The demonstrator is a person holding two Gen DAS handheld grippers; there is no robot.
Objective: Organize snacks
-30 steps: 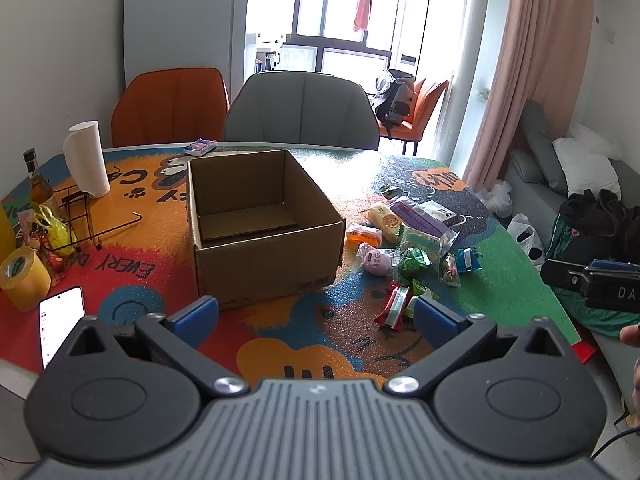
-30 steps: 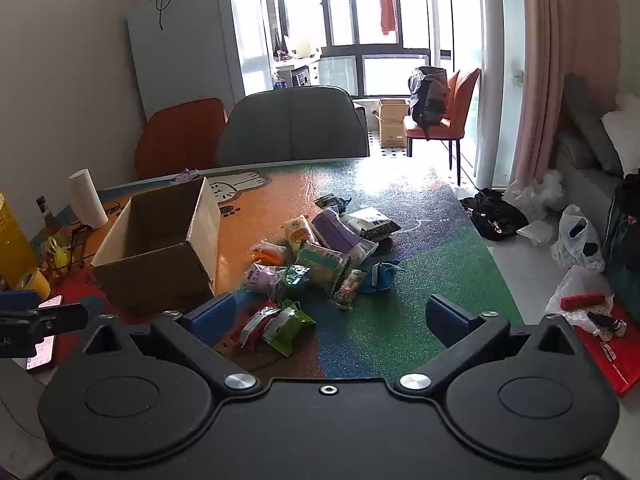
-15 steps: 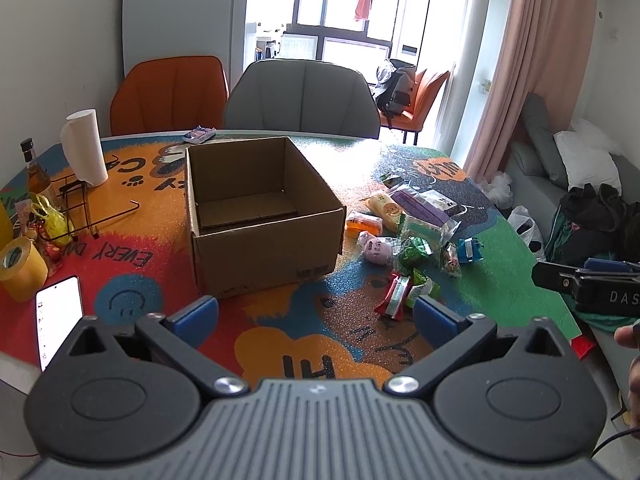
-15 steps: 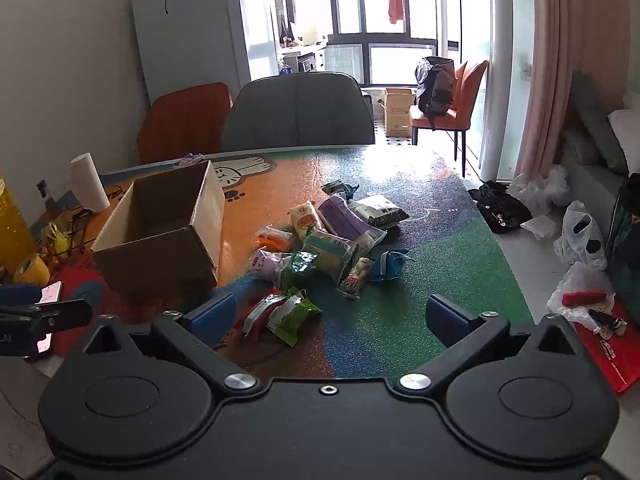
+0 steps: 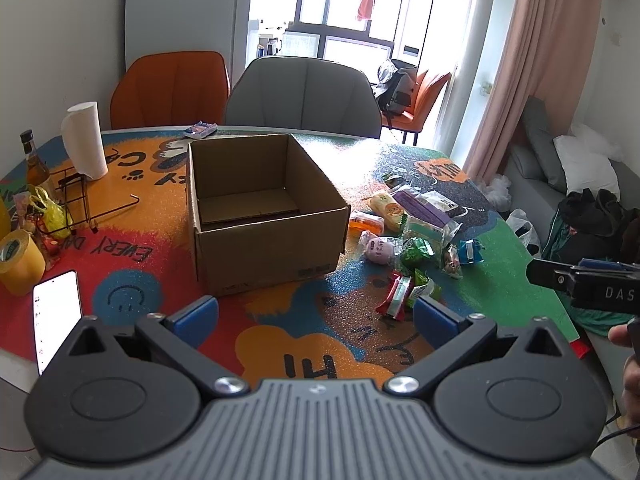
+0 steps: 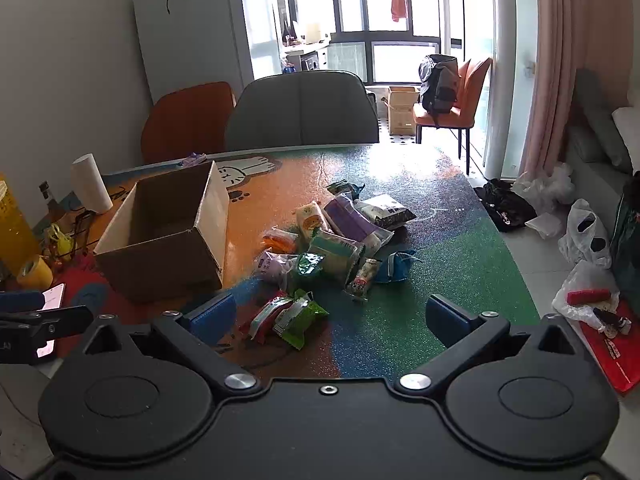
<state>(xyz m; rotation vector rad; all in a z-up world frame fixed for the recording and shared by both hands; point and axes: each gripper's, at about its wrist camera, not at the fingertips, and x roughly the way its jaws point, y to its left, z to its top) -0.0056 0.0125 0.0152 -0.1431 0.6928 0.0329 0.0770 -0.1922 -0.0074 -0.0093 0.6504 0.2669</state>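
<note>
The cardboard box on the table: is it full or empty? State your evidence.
Empty. The left wrist view looks into the cardboard box and shows only its bare bottom; the snacks lie outside on the table.

The left gripper (image 5: 316, 316) was held level with jaws spread wide, empty. The right gripper (image 6: 332, 316) was likewise spread and empty, positioned to its right.

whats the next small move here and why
Probably ease the right tongs forward and down onto the nearest green snack packet. Both tongs are open and empty, the cardboard box holds no snacks yet, and that packet lies closest, just ahead of the right fingers.
</note>
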